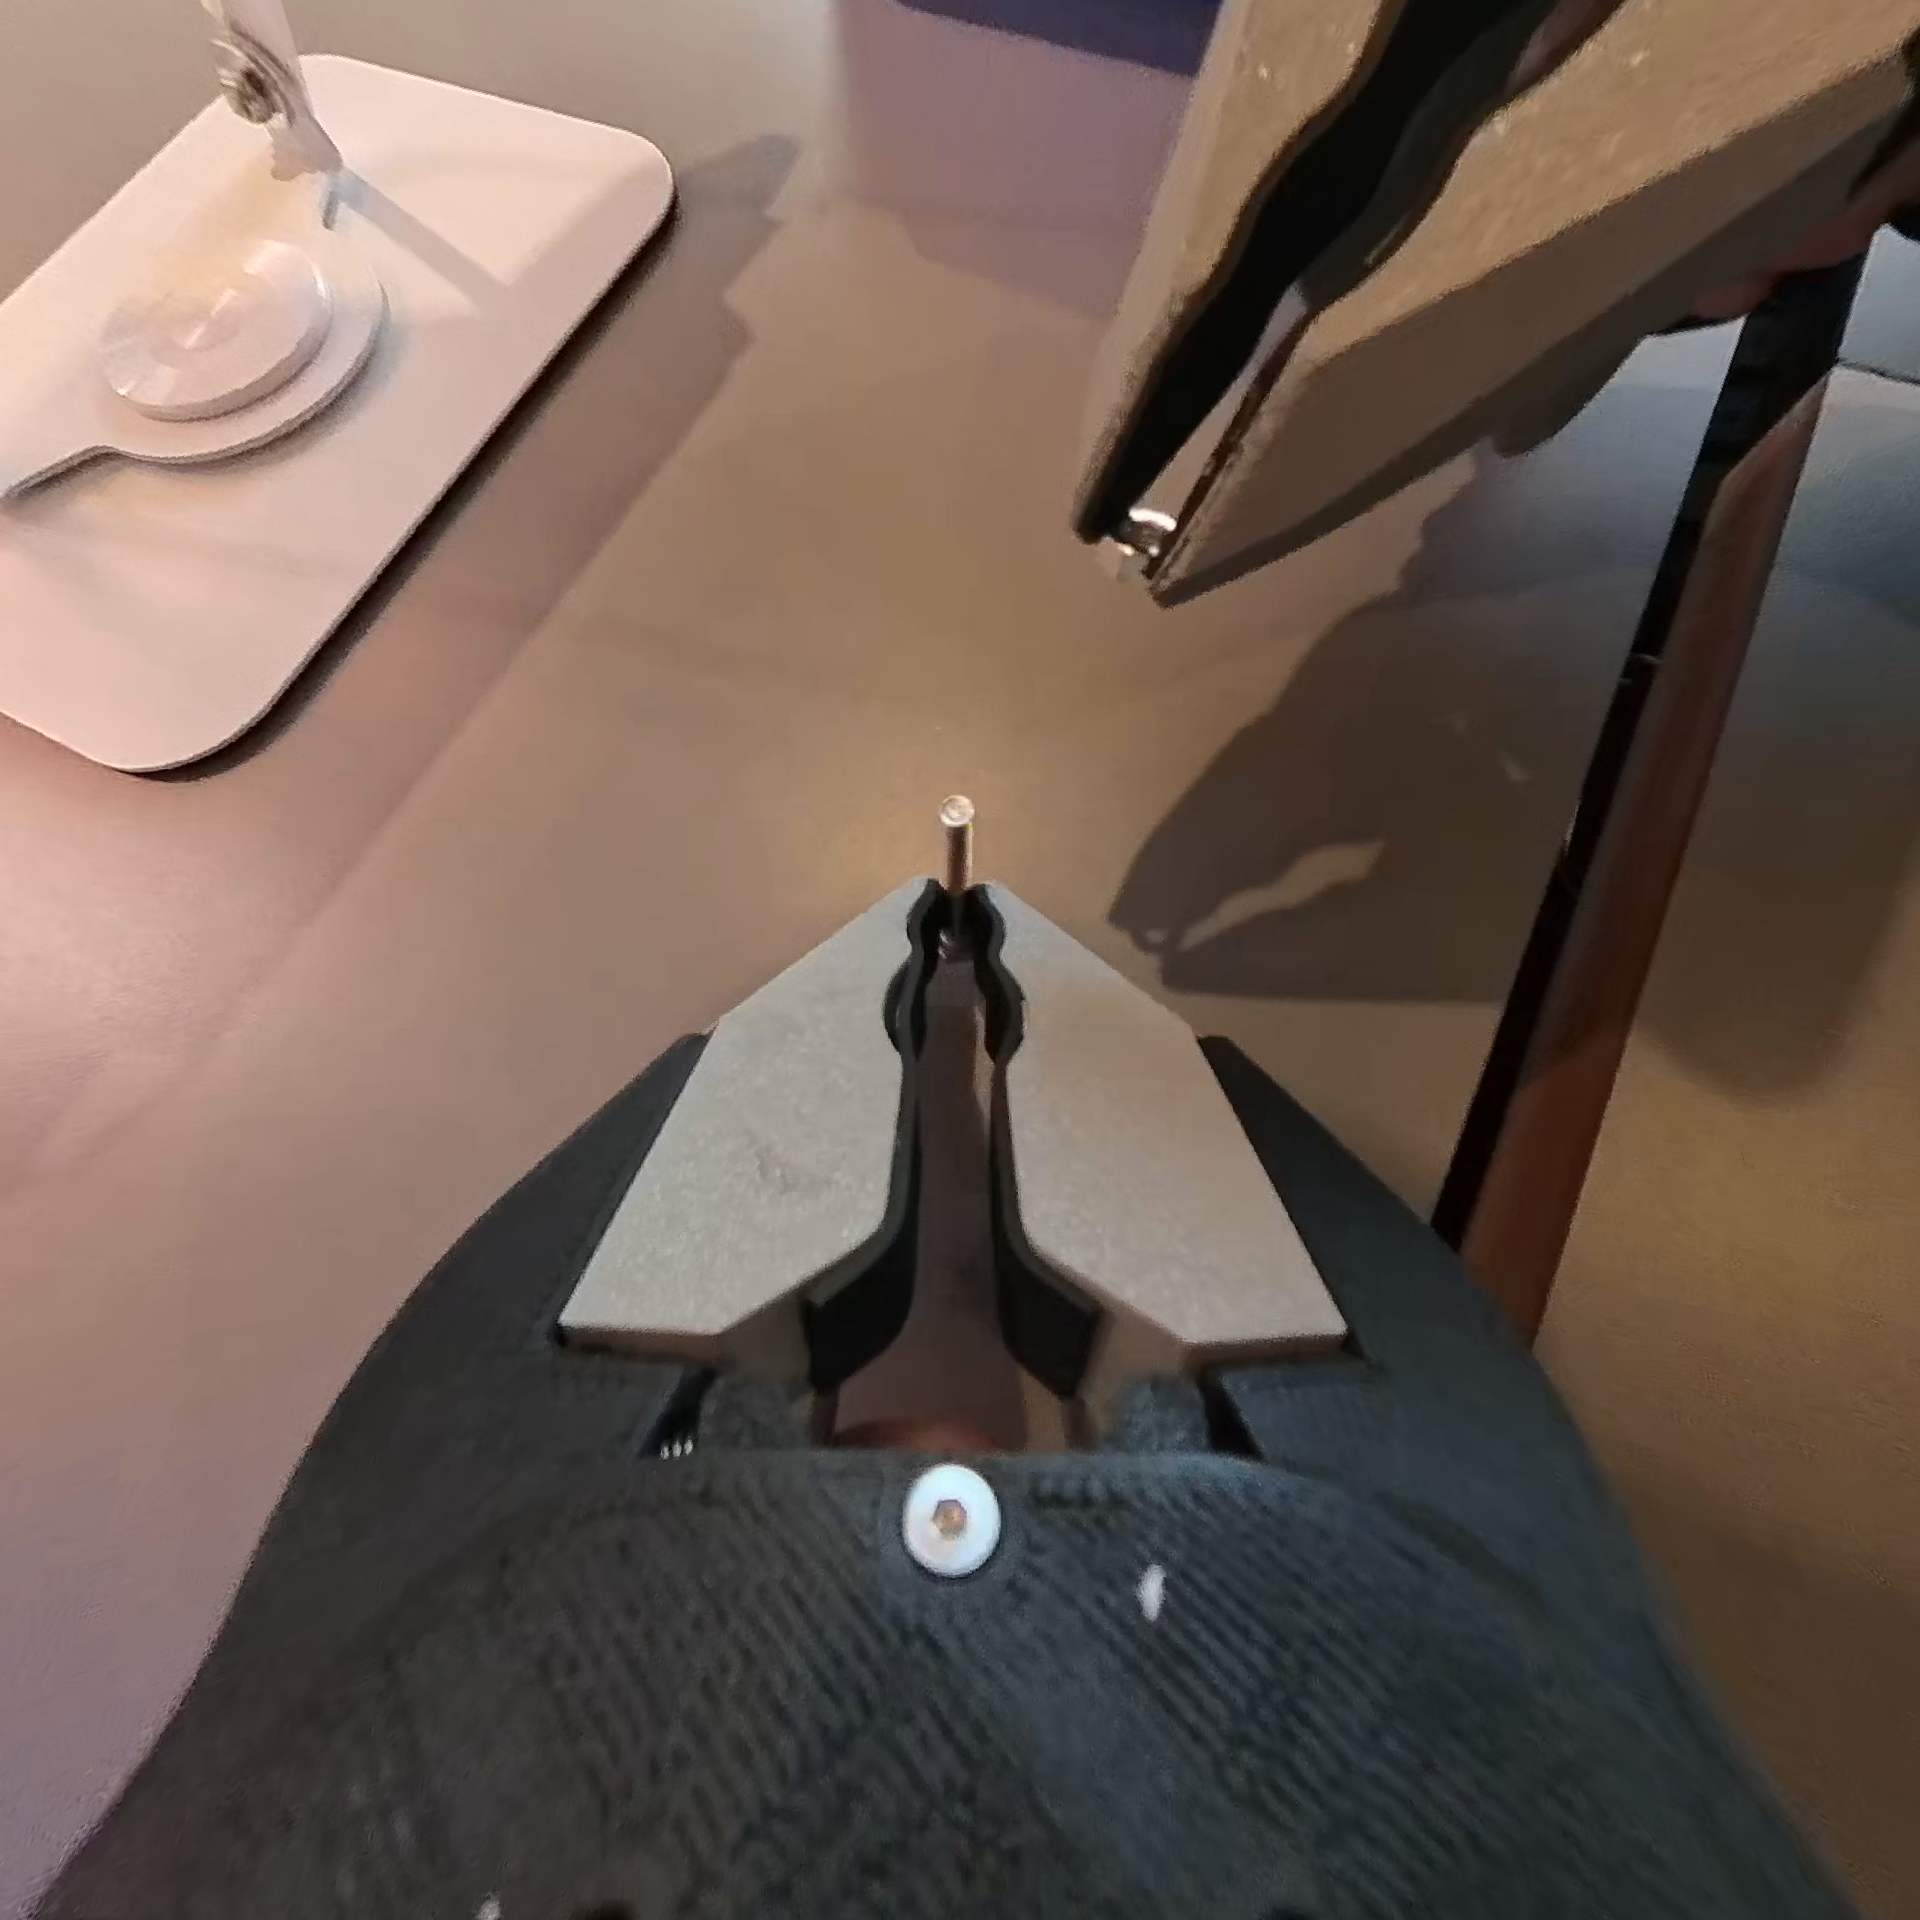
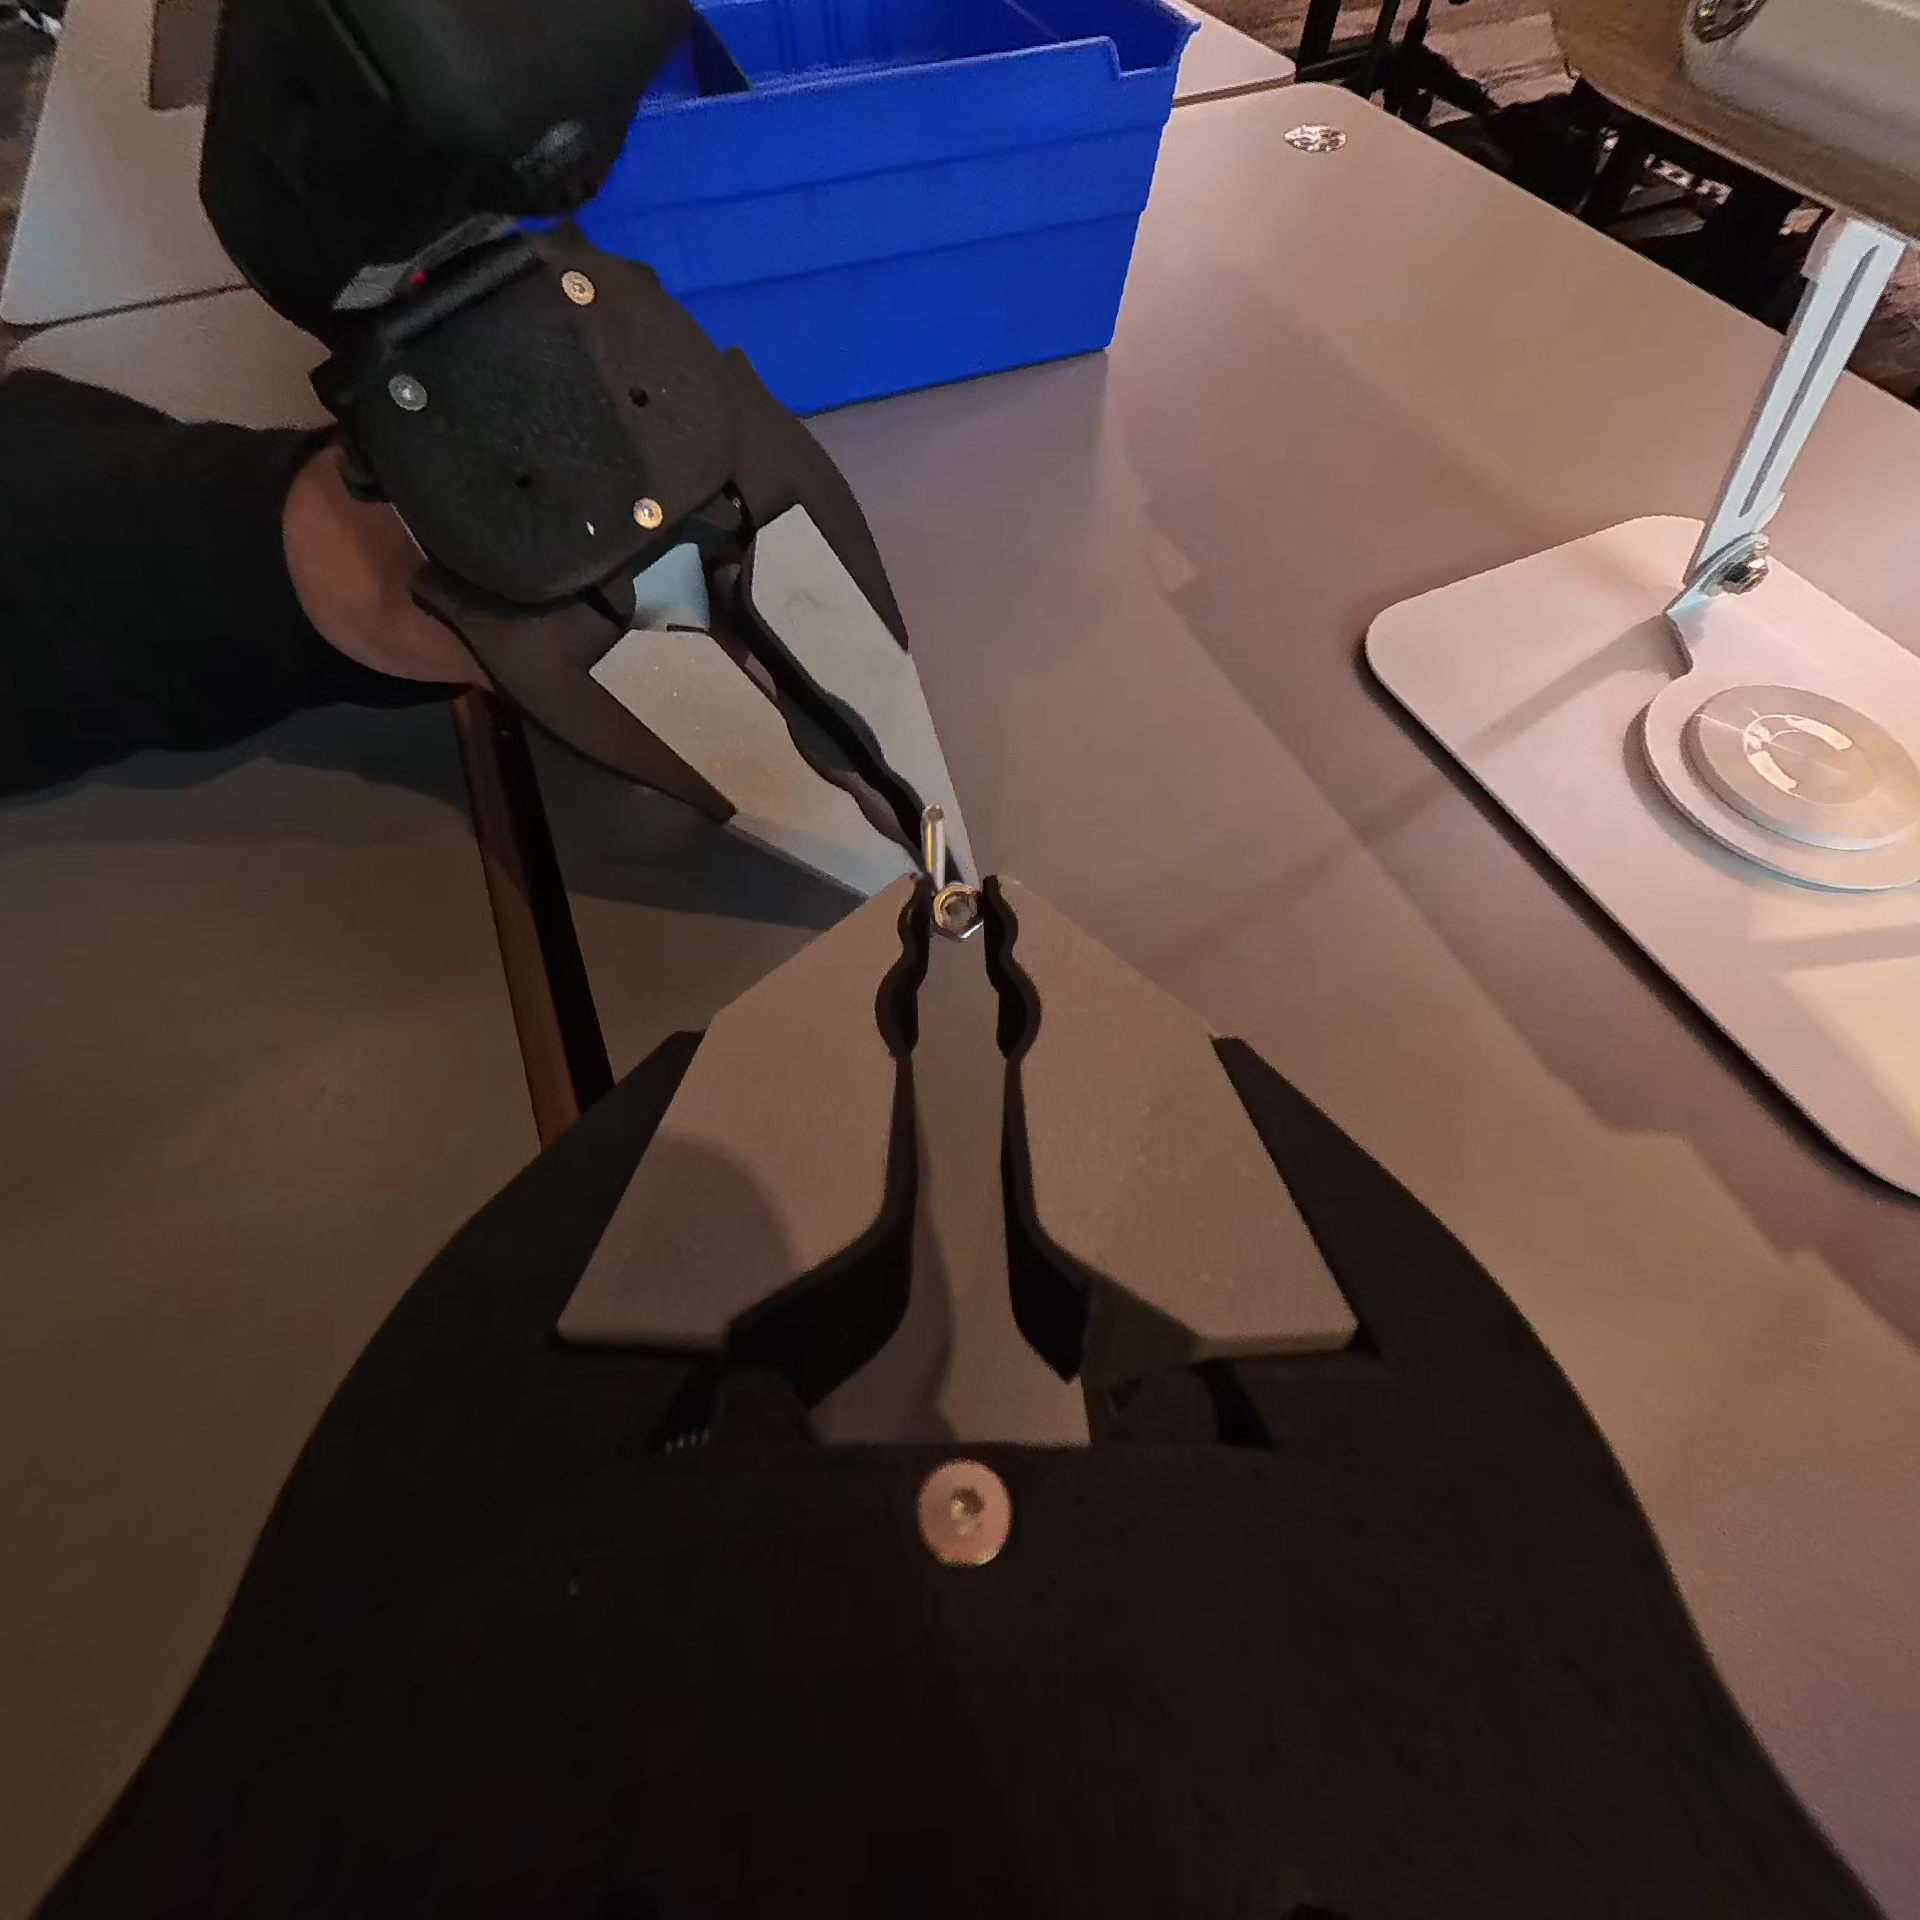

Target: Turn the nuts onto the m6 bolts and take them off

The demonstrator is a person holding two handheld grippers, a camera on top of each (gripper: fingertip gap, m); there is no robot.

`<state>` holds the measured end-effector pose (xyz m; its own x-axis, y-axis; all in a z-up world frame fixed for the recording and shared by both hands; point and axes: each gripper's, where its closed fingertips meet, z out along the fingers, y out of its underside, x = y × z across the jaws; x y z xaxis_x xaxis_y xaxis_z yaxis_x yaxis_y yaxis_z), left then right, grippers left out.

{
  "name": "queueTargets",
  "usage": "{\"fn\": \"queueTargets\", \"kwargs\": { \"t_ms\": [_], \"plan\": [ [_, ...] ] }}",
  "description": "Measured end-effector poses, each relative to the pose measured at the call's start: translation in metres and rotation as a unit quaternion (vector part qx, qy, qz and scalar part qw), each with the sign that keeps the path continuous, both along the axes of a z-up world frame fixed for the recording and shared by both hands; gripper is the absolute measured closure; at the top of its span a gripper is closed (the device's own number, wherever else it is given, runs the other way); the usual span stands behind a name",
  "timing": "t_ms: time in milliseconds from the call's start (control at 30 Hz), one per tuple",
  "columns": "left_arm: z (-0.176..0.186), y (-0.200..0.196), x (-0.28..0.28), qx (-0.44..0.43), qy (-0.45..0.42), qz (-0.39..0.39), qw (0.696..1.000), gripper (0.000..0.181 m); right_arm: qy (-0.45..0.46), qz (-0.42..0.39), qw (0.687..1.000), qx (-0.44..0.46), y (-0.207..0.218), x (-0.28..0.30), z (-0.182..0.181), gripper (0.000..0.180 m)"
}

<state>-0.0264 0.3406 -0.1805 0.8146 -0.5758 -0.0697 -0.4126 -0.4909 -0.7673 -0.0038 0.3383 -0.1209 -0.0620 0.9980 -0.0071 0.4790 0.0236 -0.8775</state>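
Note:
My left gripper (image 1: 954, 902) is shut on a thin silver bolt (image 1: 954, 847) whose threaded end sticks out past the fingertips, above the table. My right gripper (image 2: 953, 902) is shut on a small silver hex nut (image 2: 954, 914) held at its tips. In the left wrist view the right gripper (image 1: 1138, 551) hangs at upper right with the nut (image 1: 1148, 528) between its tips, apart from the bolt. In the right wrist view the left gripper (image 2: 925, 847) comes in from upper left, held by a hand, and its bolt (image 2: 930, 836) lies just above and close to the nut.
A blue plastic bin (image 2: 883, 208) stands at the back of the brown table (image 2: 1195, 623). A white stand with a flat base (image 2: 1558, 790) and upright arm sits to the right; it also shows in the left wrist view (image 1: 312, 416). A dark gap between tables (image 1: 1621, 831) runs on the right. Left tips to right tips: about 7 centimetres.

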Motion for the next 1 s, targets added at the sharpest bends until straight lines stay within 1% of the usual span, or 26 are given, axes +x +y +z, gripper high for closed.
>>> {"fn": "queueTargets", "kwargs": {
  "t_ms": [100,200,333,500,633,800,1000],
  "plan": [
    [0.008,-0.001,0.002,0.004,-0.04,-0.005,0.999,0.178,0.002,0.003,1.0,-0.002,-0.002,-0.001,0.0,0.173],
    [0.011,-0.004,0.004,0.006,-0.053,-0.013,0.998,0.179,0.015,0.013,1.0,-0.012,-0.007,-0.003,0.005,0.173],
    [0.009,-0.01,0.013,0.012,-0.03,-0.042,0.999,0.178,0.033,0.03,0.999,-0.018,-0.014,-0.005,0.011,0.173],
    [0.006,-0.013,0.018,0.021,-0.006,-0.056,0.998,0.178,0.021,0.043,0.999,-0.007,-0.022,-0.008,0.006,0.173],
    [0.011,-0.013,0.019,0.036,-0.01,-0.055,0.998,0.178,0.004,0.05,0.999,0.018,-0.027,-0.01,0.0,0.173],
    [0.014,-0.013,0.02,0.049,-0.007,-0.058,0.997,0.178,0.009,0.053,0.996,0.067,-0.03,-0.01,0.004,0.173],
    [0.014,-0.014,0.022,0.057,0.0,-0.063,0.996,0.178,-0.006,0.054,0.993,0.103,-0.034,-0.011,0.002,0.173]
  ]
}}
